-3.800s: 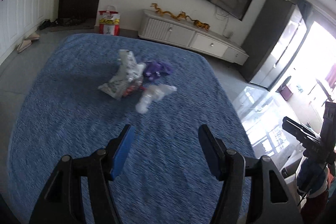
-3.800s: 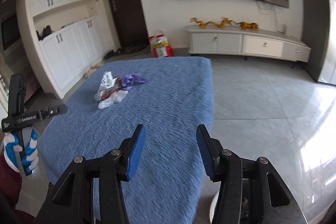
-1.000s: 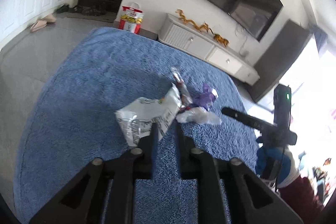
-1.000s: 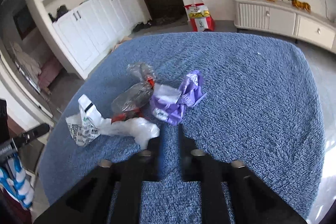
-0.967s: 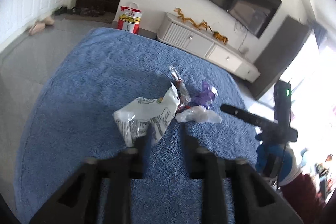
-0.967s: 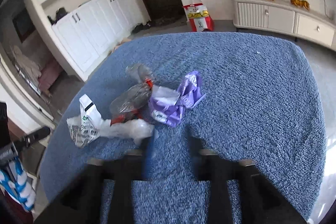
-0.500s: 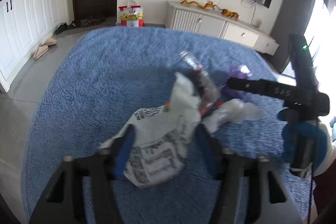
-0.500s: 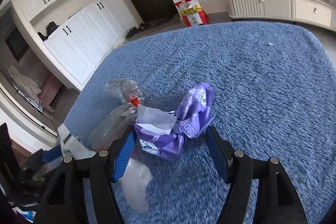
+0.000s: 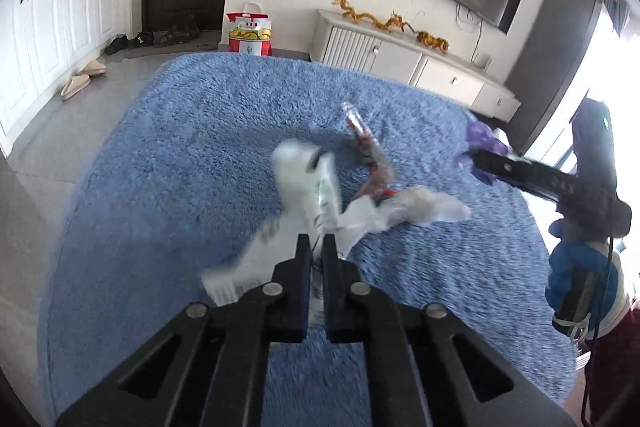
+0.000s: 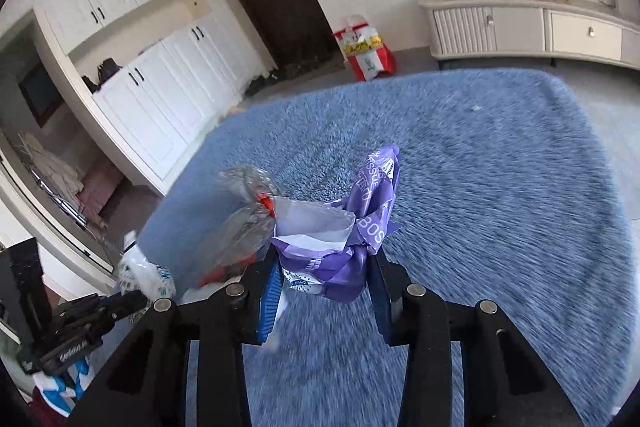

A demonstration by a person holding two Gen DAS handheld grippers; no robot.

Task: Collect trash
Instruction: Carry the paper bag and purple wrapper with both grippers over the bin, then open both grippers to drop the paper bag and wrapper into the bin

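A pile of trash lies on a blue shaggy rug (image 9: 200, 131). My left gripper (image 9: 316, 243) is shut on a white printed wrapper (image 9: 304, 183), which stands up crumpled beyond the tips. Beside it lie a clear plastic bag (image 9: 416, 207) and a clear wrapper with red print (image 9: 372, 155). In the right wrist view my right gripper (image 10: 323, 261) has a crumpled purple wrapper (image 10: 372, 203) between its fingers. Its jaws are closing and the pads press the wrapper's sides. The left wrist view shows the purple wrapper (image 9: 482, 137) at the right gripper (image 9: 480, 163), off the pile.
A red and yellow bag (image 9: 250, 35) stands on the floor past the rug, next to a low white cabinet (image 9: 400, 55). White cupboards (image 10: 160, 83) and slippers (image 9: 82, 77) line the left side. A gloved hand (image 9: 576, 275) holds the right gripper.
The left jaws, wide around the white wrapper half a second ago, have shut on it. The right jaws have narrowed onto the purple wrapper, and it has come away from the pile.
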